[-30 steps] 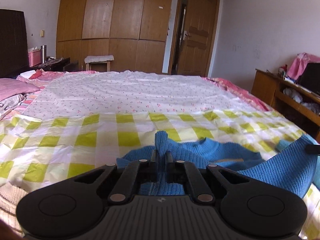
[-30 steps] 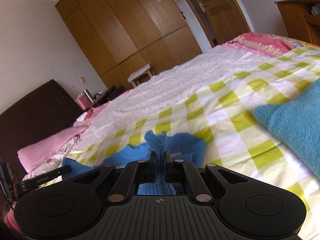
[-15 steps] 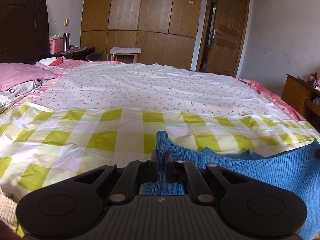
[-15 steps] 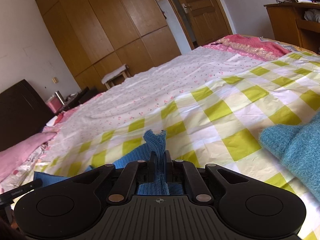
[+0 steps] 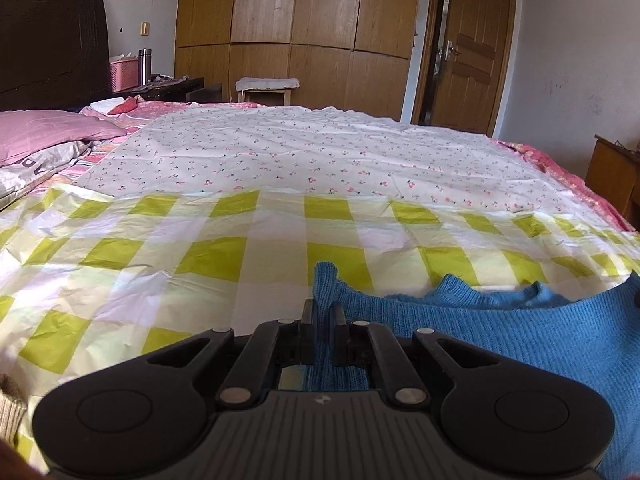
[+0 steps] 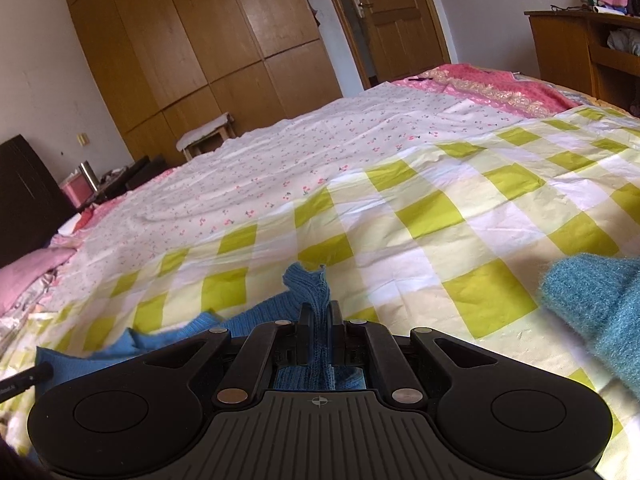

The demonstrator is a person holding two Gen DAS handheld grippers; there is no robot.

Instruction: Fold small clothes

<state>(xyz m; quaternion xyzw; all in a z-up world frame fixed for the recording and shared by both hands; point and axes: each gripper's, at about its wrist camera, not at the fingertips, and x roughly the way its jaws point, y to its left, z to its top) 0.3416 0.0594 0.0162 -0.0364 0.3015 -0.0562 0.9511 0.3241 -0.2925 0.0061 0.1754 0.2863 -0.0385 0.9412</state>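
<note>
Here the left gripper [image 5: 323, 312] is clamped on a pinch of the blue knit sweater [image 5: 500, 332], a ribbed tab of the fabric standing up between its two black fingers [image 5: 308, 332]. From that hold the sweater spreads away to the right across the bed, its knit rows fine and even, with a rumpled edge lying along the far side of the cloth. The right gripper [image 6: 320, 314] is likewise closed on the same garment, a narrow ribbed fold [image 6: 310, 286] rising upright above its fingertips, while the rest of the sweater trails off to the left in the right wrist view. The sweater lies on the green-and-white checked sheet [image 5: 208, 256], which is creased in places. Just to the right of the right gripper, a fuzzier teal knit garment [image 6: 596, 300] rests on the same sheet, apart from the blue one. At the lower left of the left wrist view a beige ribbed cuff [image 5: 10, 412] shows at the edge. Beyond the checked sheet comes a white sheet with a small cherry print [image 5: 312, 152], then a pink pillow [image 5: 48, 128] at the left. Farther off stand a small stool [image 5: 266, 88], a wooden wardrobe [image 5: 296, 32] and a wooden door [image 5: 468, 52]. Some dark lettering shows on a pale fabric below the pillow, too partial to read.
</note>
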